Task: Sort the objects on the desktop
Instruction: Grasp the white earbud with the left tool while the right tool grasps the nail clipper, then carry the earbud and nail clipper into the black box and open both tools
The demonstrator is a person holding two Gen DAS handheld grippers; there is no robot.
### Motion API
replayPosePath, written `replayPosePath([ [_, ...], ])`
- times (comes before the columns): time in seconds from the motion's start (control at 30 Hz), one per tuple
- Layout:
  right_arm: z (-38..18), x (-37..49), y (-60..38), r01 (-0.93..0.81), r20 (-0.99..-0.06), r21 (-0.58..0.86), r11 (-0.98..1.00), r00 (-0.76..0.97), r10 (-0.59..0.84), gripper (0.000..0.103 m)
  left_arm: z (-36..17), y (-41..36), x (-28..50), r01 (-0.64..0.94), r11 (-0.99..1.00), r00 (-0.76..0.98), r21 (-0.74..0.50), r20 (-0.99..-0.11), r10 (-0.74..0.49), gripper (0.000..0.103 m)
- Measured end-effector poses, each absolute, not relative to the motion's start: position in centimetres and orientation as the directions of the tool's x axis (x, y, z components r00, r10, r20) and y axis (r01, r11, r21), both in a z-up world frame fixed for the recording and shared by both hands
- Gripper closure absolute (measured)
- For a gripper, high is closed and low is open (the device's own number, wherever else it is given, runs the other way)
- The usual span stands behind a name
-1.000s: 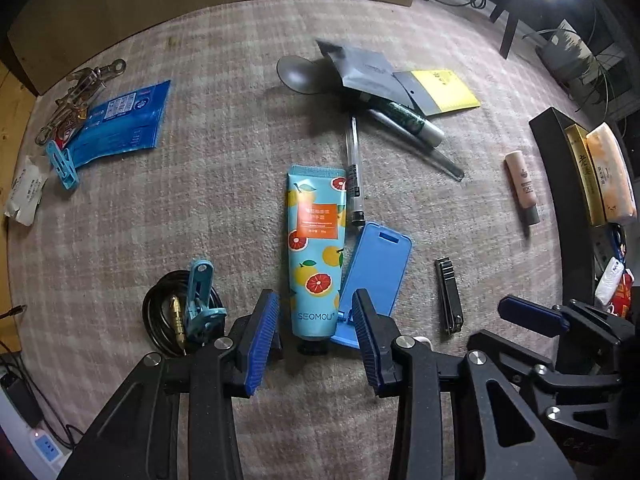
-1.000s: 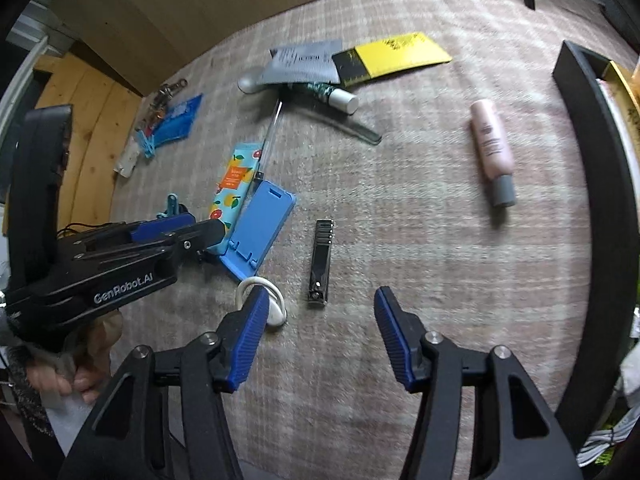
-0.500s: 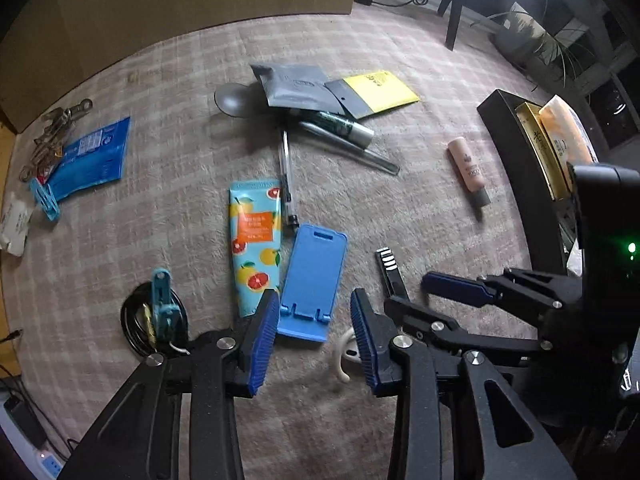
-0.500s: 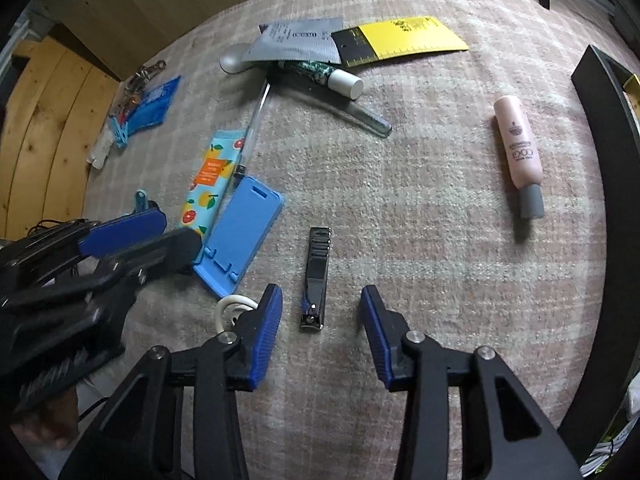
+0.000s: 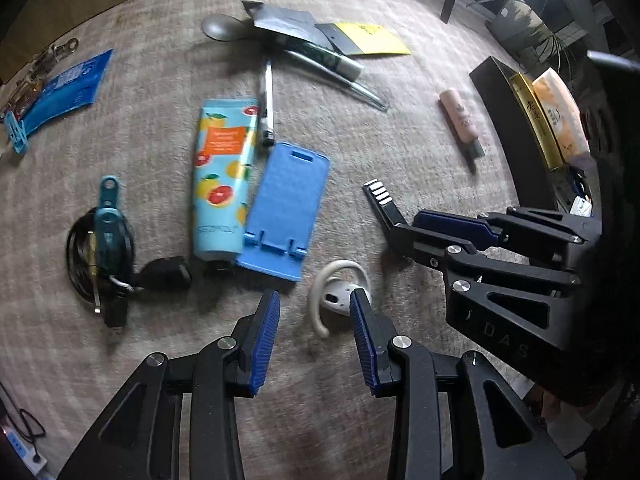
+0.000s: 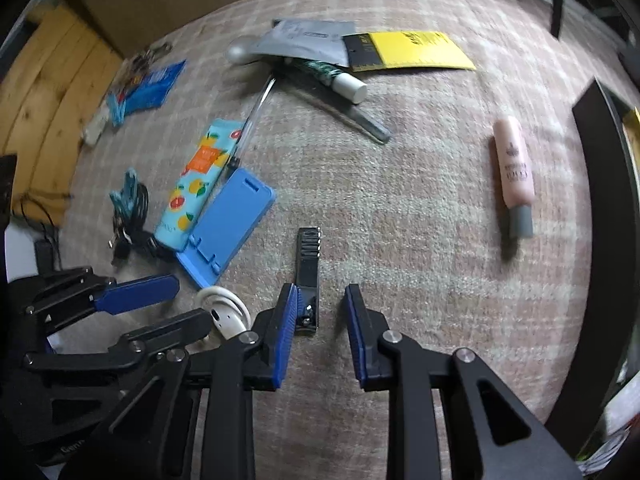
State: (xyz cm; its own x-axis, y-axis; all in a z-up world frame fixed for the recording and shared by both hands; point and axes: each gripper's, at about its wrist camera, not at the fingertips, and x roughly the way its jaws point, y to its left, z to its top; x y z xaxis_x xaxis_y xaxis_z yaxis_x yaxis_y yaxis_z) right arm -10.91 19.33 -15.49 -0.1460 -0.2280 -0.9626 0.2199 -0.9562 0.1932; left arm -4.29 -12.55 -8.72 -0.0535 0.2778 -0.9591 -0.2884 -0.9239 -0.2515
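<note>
A black nail clipper (image 6: 308, 272) lies on the plaid cloth; its near end sits between the open fingers of my right gripper (image 6: 320, 312), close to the left pad. It also shows in the left wrist view (image 5: 382, 202), partly under the right gripper (image 5: 452, 228). A white ear-hook earbud (image 5: 340, 296) lies just ahead of my open, empty left gripper (image 5: 314, 316), touching its right fingertip. A blue phone stand (image 5: 286, 208) and a fruit-print tube (image 5: 222, 176) lie side by side beyond.
A coiled black cable with a teal clip (image 5: 106, 248) lies left. A pen (image 5: 267, 100), grey pouch (image 5: 284, 20), yellow card (image 5: 372, 38) and green-capped tube (image 5: 324, 58) lie at the back. A pink tube (image 6: 514, 168) lies right, beside a black tray (image 6: 600, 184).
Both grippers have drawn closer to the cloth. The left one has shifted right from the phone stand to the earbud. The right one has closed in around the nail clipper's near end.
</note>
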Motion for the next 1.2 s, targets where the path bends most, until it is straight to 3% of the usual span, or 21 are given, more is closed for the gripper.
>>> replayPosePath([
  [0.07, -15.5, -10.9, 19.7, 0.231, -0.96, 0.203, -0.952, -0.144, -0.239, 0.084, -8.7, -12.1, -4.1, -0.29, -0.926, -0.073, -0.242, -0.959, 0.274, 0.073],
  [0.2, -15.3, -10.6, 20.9, 0.23, -0.959, 0.203, -0.952, -0.147, -0.24, 0.091, -8.2, -11.9, -3.5, -0.283, -0.934, -0.134, -0.219, -0.955, 0.264, 0.087],
  [0.33, -15.1, -9.7, 22.8, 0.214, -0.954, 0.222, -0.951, -0.153, -0.257, 0.092, -7.6, -12.5, -2.2, -0.251, -0.942, -0.166, -0.225, -0.948, 0.271, 0.097],
  [0.67, -14.0, -5.4, 27.6, 0.139, -0.904, 0.356, -0.924, -0.199, -0.378, 0.092, -5.7, -13.6, 0.1, -0.173, -0.924, -0.186, -0.341, -0.91, 0.37, 0.098],
  [0.97, -9.2, -3.1, 31.7, 0.117, -0.824, 0.459, -0.881, -0.314, -0.471, 0.092, -2.5, -7.4, 0.1, -0.247, -0.885, -0.2, -0.395, -0.872, 0.446, 0.098],
  [1.2, -4.8, -1.3, 38.9, 0.071, -0.775, 0.47, -0.88, -0.444, -0.45, 0.092, 1.1, -0.2, 0.8, -0.382, -0.827, -0.188, -0.412, -0.842, 0.506, 0.098],
])
